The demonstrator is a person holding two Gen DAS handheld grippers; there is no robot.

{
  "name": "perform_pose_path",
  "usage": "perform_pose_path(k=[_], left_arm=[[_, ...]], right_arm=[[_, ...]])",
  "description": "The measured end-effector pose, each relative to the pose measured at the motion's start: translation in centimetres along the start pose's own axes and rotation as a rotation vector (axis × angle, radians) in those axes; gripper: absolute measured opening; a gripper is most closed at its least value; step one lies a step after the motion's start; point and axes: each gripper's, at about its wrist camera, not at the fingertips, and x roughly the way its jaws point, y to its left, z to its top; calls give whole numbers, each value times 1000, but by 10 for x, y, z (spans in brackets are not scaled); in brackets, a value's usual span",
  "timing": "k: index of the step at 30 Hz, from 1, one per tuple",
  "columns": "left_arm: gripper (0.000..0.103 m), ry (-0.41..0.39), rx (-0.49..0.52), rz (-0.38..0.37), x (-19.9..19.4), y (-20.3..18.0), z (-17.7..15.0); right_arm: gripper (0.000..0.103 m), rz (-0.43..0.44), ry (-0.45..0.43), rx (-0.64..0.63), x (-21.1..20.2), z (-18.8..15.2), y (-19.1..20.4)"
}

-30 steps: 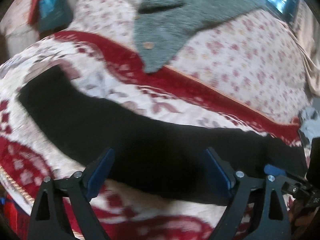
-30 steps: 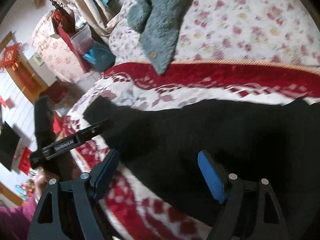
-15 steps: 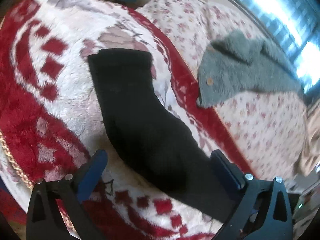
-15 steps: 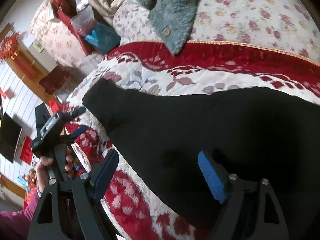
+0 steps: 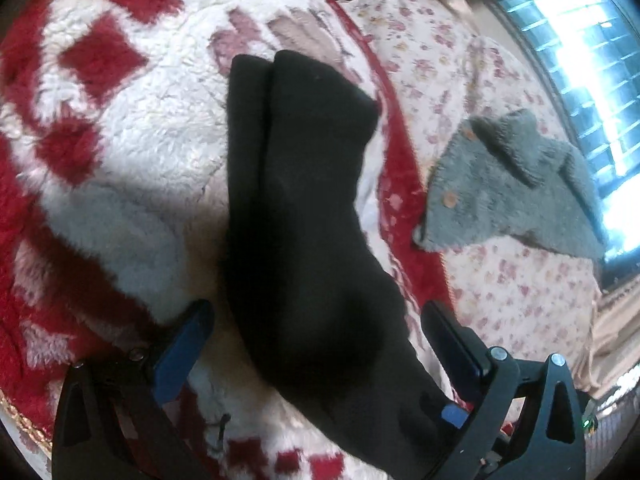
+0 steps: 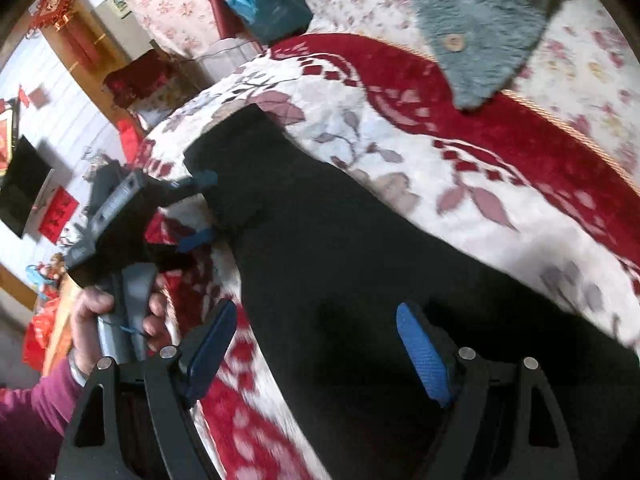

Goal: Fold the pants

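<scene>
Item: pants (image 5: pixel 304 208), black, soft knit. Laid lengthwise on the blanket (image 5: pixel 132 168), red and white plush, which covers the near part of the bed. Legs stacked one on the other; the two cuffs lie at the far end in the left view, slightly offset, one edge showing beside the other.

Left gripper (image 5: pixel 316 344): jaws wide, holding nothing. The pants pass between the blue pads (image 5: pixel 182 350), cloth not pinched. In the right view the same tool (image 6: pixel 196 208) sits at the cuff end, jaws parted on either side of the hem, held in a hand (image 6: pixel 116 320).

Right gripper (image 6: pixel 316 344): jaws wide, nothing held, over the broader part of the pants (image 6: pixel 360 280). Waistband out of view.

Other: cardigan (image 5: pixel 516 192), grey, buttoned, well apart on the floral sheet (image 5: pixel 520 292). Window (image 5: pixel 592 60) beyond.

Stage, as judged: legs aligned; cross-fold not yet made.

Risks:
- Offset cuffs. A pinch at the hem may catch only the top leg; the lower one would then trail and spoil the fold.
- Plush pile. Jaws closing low could take blanket along with the cloth and drag it up.
- Soft knit. Lifted from one end alone it will likely sag and skew the fold.
- Black on black. Layer edges are hard to read.
</scene>
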Motion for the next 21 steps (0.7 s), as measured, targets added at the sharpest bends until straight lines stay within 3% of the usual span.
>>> perform_pose_path(k=[3, 6, 9, 12, 14, 20, 21], left_arm=[[103, -7, -30, 4, 4, -4, 3], [103, -14, -94, -80, 9, -3, 4], [103, -7, -119, -43, 20, 1, 8], [103, -14, -141, -77, 19, 2, 9], [103, -9, -165, -112, 16, 6, 10], [103, -9, -214, -169, 13, 15, 14], [103, -16, -218, -178, 13, 15, 14]], right_arm=[[86, 29, 23, -42, 24, 26, -7], [86, 100, 68, -80, 48, 57, -16], [86, 177, 140, -101, 75, 82, -24], [86, 207, 166, -91, 98, 103, -36], [86, 296, 195, -71, 115, 115, -43], [85, 471, 304, -147, 160, 133, -24], [78, 489, 320, -167, 168, 131, -15]])
